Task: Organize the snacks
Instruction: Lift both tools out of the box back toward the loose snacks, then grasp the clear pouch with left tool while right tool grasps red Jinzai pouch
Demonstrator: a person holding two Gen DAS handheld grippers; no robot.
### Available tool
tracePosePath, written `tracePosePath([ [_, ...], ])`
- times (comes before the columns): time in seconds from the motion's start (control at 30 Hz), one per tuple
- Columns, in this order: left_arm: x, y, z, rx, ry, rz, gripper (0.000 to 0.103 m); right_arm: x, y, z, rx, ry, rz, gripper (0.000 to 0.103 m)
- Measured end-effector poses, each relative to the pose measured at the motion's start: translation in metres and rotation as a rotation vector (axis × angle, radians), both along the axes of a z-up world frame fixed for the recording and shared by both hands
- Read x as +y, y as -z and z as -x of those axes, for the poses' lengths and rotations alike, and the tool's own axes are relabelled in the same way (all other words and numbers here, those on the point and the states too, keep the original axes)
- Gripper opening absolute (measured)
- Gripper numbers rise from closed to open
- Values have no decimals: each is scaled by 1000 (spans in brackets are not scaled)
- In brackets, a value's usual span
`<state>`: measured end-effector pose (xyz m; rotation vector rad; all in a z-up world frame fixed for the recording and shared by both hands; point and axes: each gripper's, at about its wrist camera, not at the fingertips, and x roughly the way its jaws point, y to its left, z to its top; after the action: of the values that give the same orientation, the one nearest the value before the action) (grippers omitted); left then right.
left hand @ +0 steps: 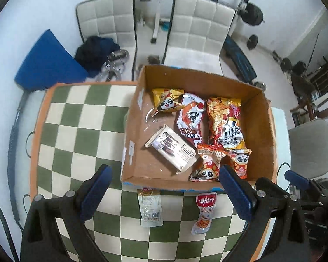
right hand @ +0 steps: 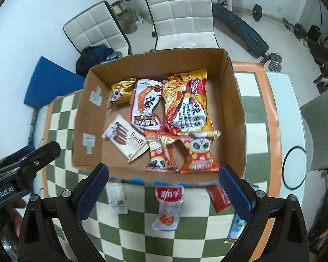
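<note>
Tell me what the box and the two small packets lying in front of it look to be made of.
Box: corrugated cardboard, matte brown, by its raw cut rims and creased walls. Clear packet: seemingly soft plastic film, see-through and glossy, the checks showing through. Red-topped packet: likely similar plastic film, glossy, with a printed red top and a clear lower part.

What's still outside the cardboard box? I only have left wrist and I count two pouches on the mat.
Observer: Four, not two. A red packet lies on the checkered mat, just right of the red-and-white pouch.
Operator: And the fourth?
Observer: A light blue packet, nearer the camera than the red one and partly hidden behind one finger of the right gripper.
Operator: Is that gripper holding anything?
Observer: No. Its jaws stand wide open and grip nothing.
</note>
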<state>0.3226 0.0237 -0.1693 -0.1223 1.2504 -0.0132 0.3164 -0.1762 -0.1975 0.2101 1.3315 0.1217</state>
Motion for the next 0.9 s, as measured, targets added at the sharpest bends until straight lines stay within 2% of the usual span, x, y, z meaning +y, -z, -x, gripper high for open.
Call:
tracePosePath([
  [0.1,3,-5,25,-36,-12,-5,100,-9,1,23,4,30,-63,102],
  [0.2,4,4,51,-33,-25,-29,100,-16,13,45,38,60,-108,102],
  [0.37,17,52,81,61,-64,-74,100,-12,69,79,177,62,-163,102],
  [0.53,38,118,95,216,-102,-91,100,2,139,91,275,76,-84,102],
  [0.63,41,146,97,268,-102,-105,100,11,174,92,287,113,-30,96],
  [0.7,39,160,97,284,-85,-120,100,16,187,92,298,121,-23,86],
  [0.9,31,189,89,324,-61,-127,100,32,207,93,314,111,26,85],
])
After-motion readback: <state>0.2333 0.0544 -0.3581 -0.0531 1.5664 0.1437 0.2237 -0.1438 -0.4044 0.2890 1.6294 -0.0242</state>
